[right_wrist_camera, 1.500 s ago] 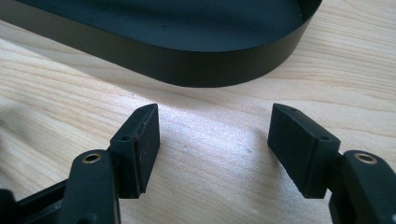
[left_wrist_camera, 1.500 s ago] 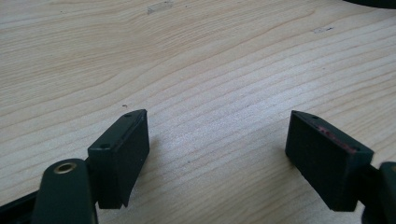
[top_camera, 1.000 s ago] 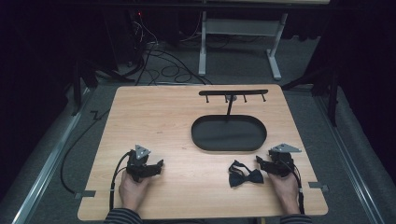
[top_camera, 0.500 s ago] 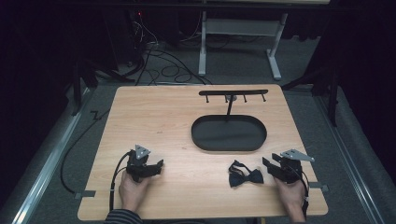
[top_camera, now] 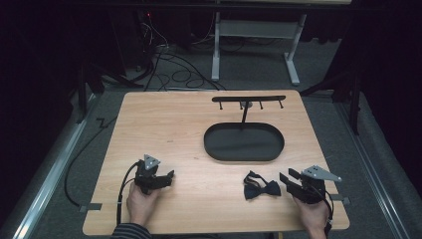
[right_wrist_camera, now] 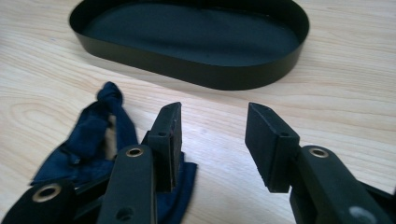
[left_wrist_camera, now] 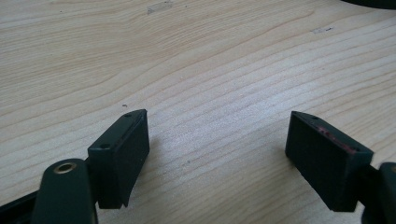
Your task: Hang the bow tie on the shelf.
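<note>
A: High view: bow tie (top_camera: 262, 189) lay just in front of the tray (top_camera: 244, 158), on the table (top_camera: 169, 124). Right gripper (top_camera: 290, 180) sat just right of the tie, jaws apart, gripping nothing. Left gripper (top_camera: 169, 176) rested well left of the tray, empty too.

B: Step in hand?

A: Probably lining up to pick the tie. Next would call for sliding the right jaws over a wing and closing.

B: Left gripper view?

A: Jaws wide apart over bare wood; tray rim barely caught at the top edge.

B: Right gripper view?

A: Right gripper (right_wrist_camera: 212, 135) about half open, nothing between the jaws. Tie (right_wrist_camera: 95, 135) lay beside and partly under the left jaw, nearer than the tray (right_wrist_camera: 187, 70).

B: Anything unclear?

A: Tie's near end hidden under that jaw; couldn't tell whether touching. Hook rack (top_camera: 249, 99) behind the tray too small to read.
</note>
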Action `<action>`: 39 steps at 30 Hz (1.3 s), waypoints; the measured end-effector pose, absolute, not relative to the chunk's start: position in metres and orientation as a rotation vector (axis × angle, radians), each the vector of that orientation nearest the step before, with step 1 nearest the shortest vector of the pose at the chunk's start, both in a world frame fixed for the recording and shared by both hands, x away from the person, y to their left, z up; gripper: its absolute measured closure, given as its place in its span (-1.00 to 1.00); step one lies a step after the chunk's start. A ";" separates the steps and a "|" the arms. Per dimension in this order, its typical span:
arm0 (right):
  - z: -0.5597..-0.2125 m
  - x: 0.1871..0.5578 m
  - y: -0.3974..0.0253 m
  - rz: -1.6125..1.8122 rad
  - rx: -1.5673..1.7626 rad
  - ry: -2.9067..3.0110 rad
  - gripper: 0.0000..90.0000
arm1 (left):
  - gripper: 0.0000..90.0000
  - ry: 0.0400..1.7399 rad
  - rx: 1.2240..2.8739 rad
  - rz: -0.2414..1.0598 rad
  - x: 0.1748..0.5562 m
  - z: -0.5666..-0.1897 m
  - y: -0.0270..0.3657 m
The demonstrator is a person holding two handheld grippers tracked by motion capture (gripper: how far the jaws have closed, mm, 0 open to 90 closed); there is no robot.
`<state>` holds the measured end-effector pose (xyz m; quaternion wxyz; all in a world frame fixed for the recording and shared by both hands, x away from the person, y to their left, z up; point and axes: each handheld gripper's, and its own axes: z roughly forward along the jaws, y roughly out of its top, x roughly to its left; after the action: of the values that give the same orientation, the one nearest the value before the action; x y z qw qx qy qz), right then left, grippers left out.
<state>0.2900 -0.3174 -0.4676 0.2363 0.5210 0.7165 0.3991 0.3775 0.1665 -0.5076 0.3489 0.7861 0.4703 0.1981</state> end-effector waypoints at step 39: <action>-0.485 0.317 -0.271 1.112 1.310 2.259 1.00 | -0.51 1.218 2.038 0.515 0.378 -0.508 0.166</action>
<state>0.3173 -0.2714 -0.4853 0.1510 0.4562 0.7868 0.3873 0.3775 0.1664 -0.5076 0.3483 0.7863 0.4700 0.1988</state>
